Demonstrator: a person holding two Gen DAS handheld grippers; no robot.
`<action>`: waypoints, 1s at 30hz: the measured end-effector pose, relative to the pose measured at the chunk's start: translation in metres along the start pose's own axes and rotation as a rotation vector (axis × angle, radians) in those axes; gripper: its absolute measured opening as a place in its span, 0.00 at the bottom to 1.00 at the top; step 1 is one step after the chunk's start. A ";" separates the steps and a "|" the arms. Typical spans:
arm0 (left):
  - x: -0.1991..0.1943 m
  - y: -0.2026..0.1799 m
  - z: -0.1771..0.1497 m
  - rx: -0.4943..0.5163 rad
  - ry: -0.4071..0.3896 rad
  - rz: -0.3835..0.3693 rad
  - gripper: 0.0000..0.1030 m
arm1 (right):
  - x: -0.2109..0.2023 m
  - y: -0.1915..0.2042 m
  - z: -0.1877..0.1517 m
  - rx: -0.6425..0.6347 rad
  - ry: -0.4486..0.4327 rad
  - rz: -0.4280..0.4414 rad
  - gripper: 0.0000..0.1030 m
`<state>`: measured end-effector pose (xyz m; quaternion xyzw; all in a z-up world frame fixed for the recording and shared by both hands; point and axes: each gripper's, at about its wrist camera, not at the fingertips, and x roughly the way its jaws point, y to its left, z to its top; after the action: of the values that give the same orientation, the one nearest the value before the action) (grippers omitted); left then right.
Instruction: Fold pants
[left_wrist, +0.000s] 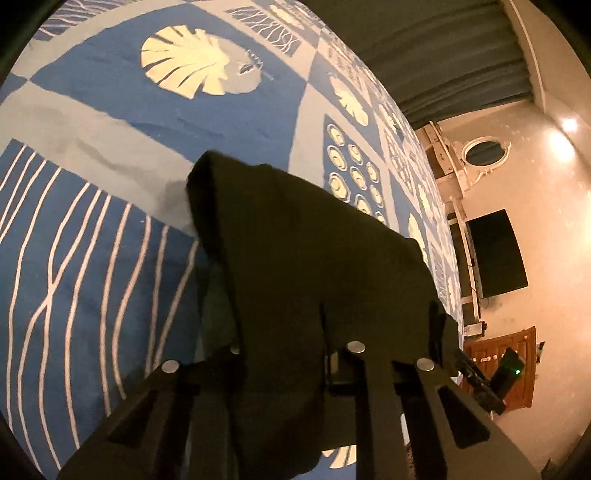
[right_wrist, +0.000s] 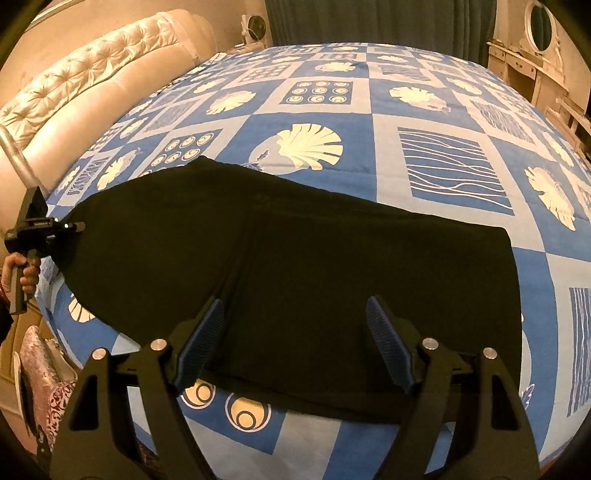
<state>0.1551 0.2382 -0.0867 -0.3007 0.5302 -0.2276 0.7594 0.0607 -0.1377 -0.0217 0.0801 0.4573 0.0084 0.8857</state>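
The black pants (right_wrist: 295, 258) lie spread across the blue patterned bed, folded lengthwise. My right gripper (right_wrist: 295, 314) hovers open and empty just above their near part, blue pads (right_wrist: 201, 343) wide apart. My left gripper (right_wrist: 70, 226) shows at the far left of the right wrist view, shut on the pants' left end and lifting it slightly off the bed. In the left wrist view that end of the pants (left_wrist: 303, 266) drapes over my left gripper (left_wrist: 325, 332) and hides its fingertips.
The bedspread (right_wrist: 424, 110) has blue and pale squares with shells and wavy lines. A tufted cream headboard (right_wrist: 92, 85) runs along the left. A dresser with an oval mirror (left_wrist: 484, 151), a dark screen (left_wrist: 495, 254) and a wooden cabinet (left_wrist: 517, 365) stand past the bed.
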 end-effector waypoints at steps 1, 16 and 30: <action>-0.002 -0.002 0.000 -0.002 -0.006 -0.004 0.17 | 0.000 0.000 0.000 -0.003 0.000 -0.001 0.77; -0.011 -0.115 -0.002 0.092 -0.036 -0.065 0.16 | -0.020 -0.010 -0.015 0.024 -0.033 0.006 0.77; 0.097 -0.284 -0.042 0.331 0.126 -0.077 0.16 | -0.045 -0.038 -0.040 0.130 -0.072 0.066 0.77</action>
<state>0.1402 -0.0383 0.0362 -0.1770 0.5201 -0.3591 0.7545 -0.0006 -0.1742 -0.0138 0.1530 0.4216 0.0051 0.8938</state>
